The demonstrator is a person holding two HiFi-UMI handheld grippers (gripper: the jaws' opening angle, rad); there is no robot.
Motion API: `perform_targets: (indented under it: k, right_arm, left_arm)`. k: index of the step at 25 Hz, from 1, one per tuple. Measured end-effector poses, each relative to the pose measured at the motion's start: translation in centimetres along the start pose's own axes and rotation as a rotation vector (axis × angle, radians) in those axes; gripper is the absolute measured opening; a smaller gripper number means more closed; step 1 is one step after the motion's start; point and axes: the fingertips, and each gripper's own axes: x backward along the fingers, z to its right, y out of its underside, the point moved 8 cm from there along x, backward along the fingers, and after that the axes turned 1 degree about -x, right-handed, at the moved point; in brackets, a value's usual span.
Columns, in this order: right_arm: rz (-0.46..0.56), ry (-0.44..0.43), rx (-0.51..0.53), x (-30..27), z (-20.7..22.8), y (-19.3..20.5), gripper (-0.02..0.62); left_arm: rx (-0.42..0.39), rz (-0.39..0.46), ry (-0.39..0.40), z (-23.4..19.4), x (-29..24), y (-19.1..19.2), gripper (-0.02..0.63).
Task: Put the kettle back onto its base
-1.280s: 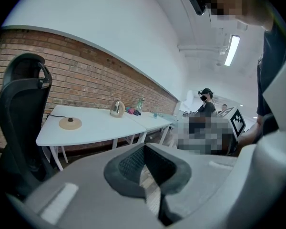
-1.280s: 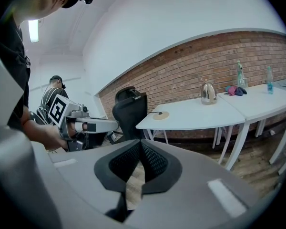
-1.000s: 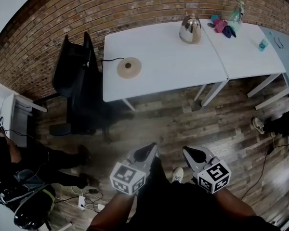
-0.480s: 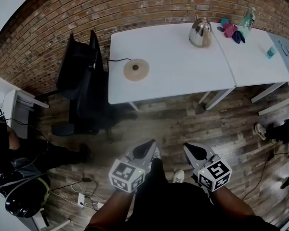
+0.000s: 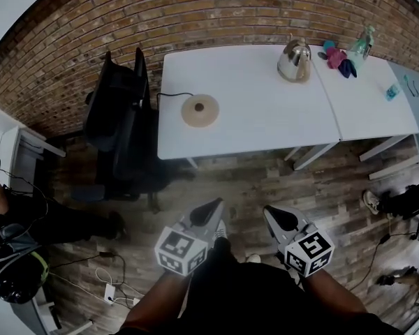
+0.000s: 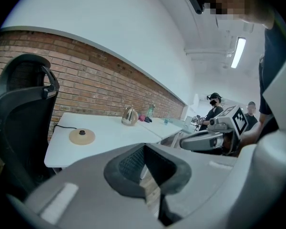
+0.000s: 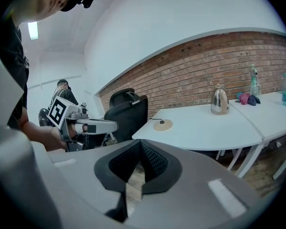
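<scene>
Kettle (image 5: 294, 60): shiny metal, rounded body, upright at the far right corner of the white bench (image 5: 251, 128). It stood well apart from its base (image 5: 200, 110), a flat tan disc with a dark centre, nearer the left end. A black cord (image 5: 169, 95) ran from the base toward the bench's left edge.

Left gripper (image 5: 209, 209) and right gripper (image 5: 274, 215) were over the wood-plank floor (image 5: 265, 176), well short of the bench. Both had fingers pressed together with nothing between.

A black office chair (image 5: 119, 114) stood at the bench's left end, by the brick wall (image 5: 216, 9). A bottle (image 5: 361, 40) and pink and dark bundles (image 5: 337, 53) sat near the kettle on the second bench (image 5: 377, 100).

Only the head view showed the floor cables (image 5: 108, 285). Only the gripper views showed the ceiling light (image 6: 238, 51) and people farther back (image 6: 213, 109).
</scene>
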Motion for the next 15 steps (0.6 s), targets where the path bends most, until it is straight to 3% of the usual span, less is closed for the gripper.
perform_targets:
  k: [15]
  right_arm:
    - [0.066, 0.040, 0.044, -4.0, 0.3, -4.9, 0.026]
  left_arm:
    - [-0.060, 0.010, 0.025, -4.7, -0.8, -3.9, 0.000]
